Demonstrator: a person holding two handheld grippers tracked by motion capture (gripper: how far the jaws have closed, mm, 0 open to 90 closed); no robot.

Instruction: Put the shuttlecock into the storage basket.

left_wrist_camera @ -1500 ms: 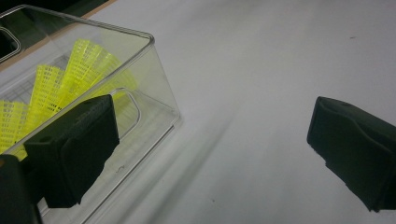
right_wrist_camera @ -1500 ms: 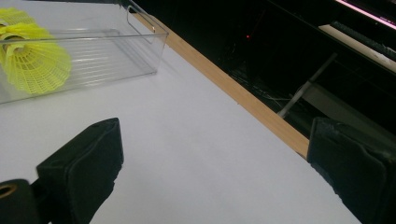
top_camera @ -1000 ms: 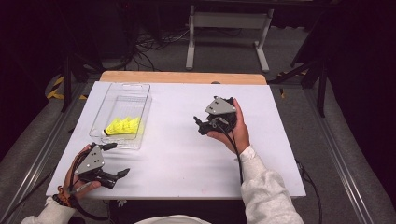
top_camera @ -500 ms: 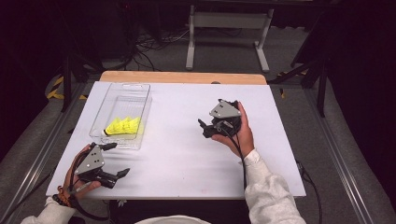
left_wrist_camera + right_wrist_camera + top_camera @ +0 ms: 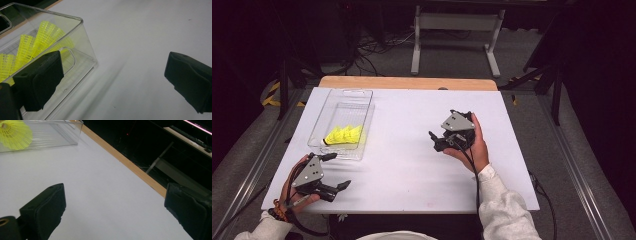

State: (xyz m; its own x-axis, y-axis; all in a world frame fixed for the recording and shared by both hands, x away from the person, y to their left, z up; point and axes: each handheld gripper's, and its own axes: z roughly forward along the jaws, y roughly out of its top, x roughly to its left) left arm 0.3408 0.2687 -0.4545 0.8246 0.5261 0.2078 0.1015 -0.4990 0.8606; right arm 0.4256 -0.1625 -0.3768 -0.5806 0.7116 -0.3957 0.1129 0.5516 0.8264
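Yellow mesh-skirted plastic shuttlecocks lie at the near end of the clear, ribbed rectangular plastic bin on our smooth white desk. Our left claw gapes wide just beside that bin; our right claw, well apart, is spread wide too, empty.
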